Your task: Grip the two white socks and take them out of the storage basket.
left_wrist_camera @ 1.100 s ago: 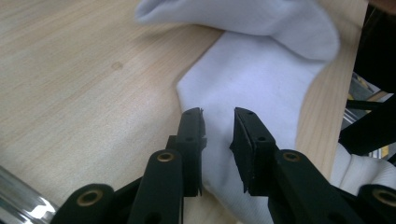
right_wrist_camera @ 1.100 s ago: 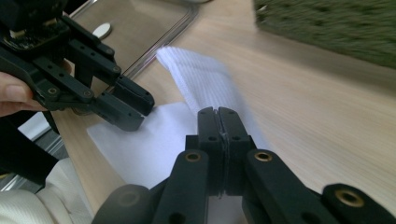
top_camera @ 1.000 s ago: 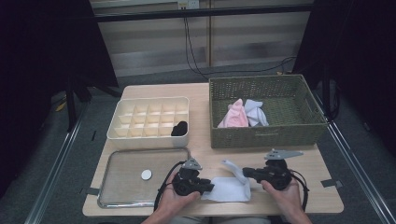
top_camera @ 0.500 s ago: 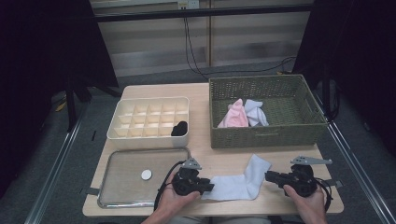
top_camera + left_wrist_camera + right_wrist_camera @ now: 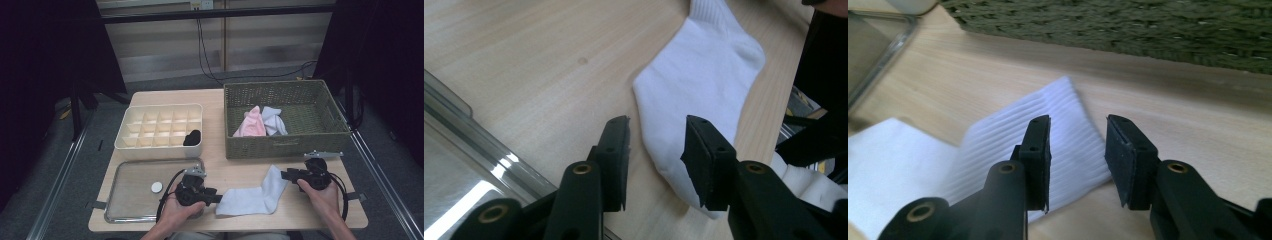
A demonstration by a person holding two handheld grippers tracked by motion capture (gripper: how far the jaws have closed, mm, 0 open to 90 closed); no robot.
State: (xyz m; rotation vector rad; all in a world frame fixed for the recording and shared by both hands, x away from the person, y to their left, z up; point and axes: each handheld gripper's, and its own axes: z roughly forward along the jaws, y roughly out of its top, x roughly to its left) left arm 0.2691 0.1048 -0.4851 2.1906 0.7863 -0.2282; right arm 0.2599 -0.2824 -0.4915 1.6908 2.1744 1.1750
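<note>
In the left gripper view the white sock (image 5: 694,95) runs off the top edge at its cuff, and its toe is hidden behind the black jaw. In the right gripper view the sock's foot is cut by the left edge, and the green basket (image 5: 1128,25) by the top.

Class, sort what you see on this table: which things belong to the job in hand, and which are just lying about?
Part of the job:
- white sock, flat on the table between the grippers
- left gripper, open at its toe
- right gripper, open at its cuff

Lying about:
- metal tray with white disc
- divided box holding a black item
- green basket with a pink cloth
</note>
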